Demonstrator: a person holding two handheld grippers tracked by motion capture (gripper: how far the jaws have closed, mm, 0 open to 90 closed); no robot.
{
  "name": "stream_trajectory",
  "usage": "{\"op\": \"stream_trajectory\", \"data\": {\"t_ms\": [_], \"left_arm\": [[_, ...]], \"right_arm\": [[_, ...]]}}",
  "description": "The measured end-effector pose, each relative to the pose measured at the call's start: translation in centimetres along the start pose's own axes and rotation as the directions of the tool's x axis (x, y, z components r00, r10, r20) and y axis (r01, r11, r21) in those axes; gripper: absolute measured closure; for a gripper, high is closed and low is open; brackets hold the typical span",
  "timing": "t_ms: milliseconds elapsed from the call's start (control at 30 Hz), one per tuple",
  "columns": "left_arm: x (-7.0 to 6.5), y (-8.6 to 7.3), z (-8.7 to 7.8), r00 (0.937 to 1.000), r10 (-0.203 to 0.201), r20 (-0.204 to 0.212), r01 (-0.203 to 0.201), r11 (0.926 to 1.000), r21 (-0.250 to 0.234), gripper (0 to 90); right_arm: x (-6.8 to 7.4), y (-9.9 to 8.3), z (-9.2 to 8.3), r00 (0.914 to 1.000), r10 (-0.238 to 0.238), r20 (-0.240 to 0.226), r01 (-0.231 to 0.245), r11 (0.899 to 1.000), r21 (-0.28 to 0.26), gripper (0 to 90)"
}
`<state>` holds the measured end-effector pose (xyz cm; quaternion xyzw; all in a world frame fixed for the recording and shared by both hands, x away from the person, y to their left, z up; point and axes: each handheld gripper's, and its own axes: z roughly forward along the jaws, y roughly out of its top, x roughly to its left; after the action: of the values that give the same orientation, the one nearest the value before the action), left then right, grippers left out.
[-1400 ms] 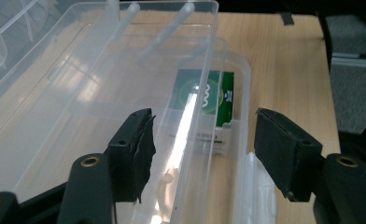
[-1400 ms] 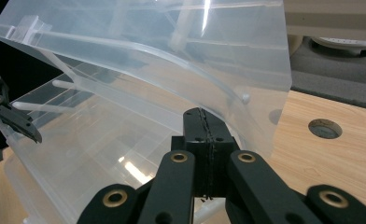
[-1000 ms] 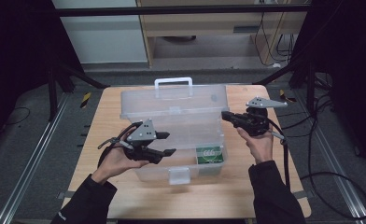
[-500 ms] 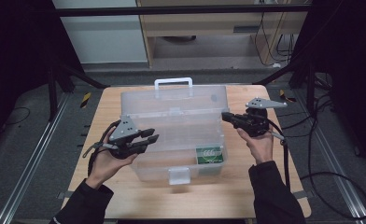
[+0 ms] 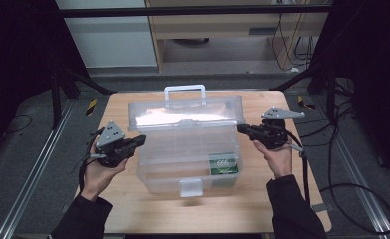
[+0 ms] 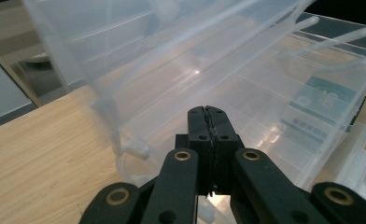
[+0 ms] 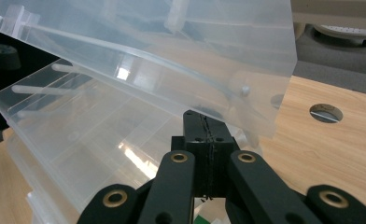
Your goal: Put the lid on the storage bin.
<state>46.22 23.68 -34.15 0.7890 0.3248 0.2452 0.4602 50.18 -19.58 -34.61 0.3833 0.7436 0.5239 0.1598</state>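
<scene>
a clear plastic organiser box sits on the wooden table between two hand-held grippers, its lid raised partway. the left gripper, just beside the box's left end, has just been closing; its jaws now meet with nothing between them. the right gripper, jaws pressed together and empty, has its tip at the lid's right edge. a green-labelled packet lies inside the box, nearer the right gripper.

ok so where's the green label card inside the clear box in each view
High view: green label card in the box's front right compartment, near the latch.
Left gripper view: upper right, seen through the clear plastic box.
Right gripper view: a green sliver at the bottom edge beside the gripper.
Shared landmark: the raised clear lid.
</scene>
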Motion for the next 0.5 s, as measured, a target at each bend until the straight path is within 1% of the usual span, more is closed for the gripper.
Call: {"op": "stream_trajectory", "data": {"t_ms": [167,200,233,400,433,500], "left_arm": [[0.5,-0.7,-0.2,0.9995,-0.012,-0.031,0.013,0.9998,0.015,89.4],[0.5,-0.7,-0.2,0.9995,-0.012,-0.031,0.013,0.9998,0.015,89.4],[0.5,-0.9,-0.3,0.9994,-0.015,-0.031,0.015,0.9997,0.02,89.4],[0.5,-1.5,-0.4,0.9995,-0.014,-0.028,0.015,0.9992,0.037,89.4],[0.6,-1.9,-0.5,0.9994,-0.032,-0.015,0.033,0.9986,0.042,89.5],[0.7,-2.2,-0.5,0.9992,-0.037,-0.014,0.038,0.9982,0.046,89.5]], "right_arm": [[0.3,-0.6,-0.3,0.9999,-0.01,-0.002,0.01,1.0,0.026,90.0],[0.3,-0.6,-0.3,0.9999,-0.01,-0.002,0.01,1.0,0.026,90.0],[0.5,-1.2,-0.5,0.9998,-0.021,0.004,0.021,0.999,0.036,90.0],[0.6,-1.7,-1.0,0.9997,-0.024,0.008,0.023,0.999,0.045,90.0],[0.7,-2.0,-1.1,0.9997,-0.024,0.007,0.024,0.998,0.049,90.0],[0.8,-2.2,-1.1,0.9995,-0.031,0.011,0.031,0.998,0.058,90.0]]}}
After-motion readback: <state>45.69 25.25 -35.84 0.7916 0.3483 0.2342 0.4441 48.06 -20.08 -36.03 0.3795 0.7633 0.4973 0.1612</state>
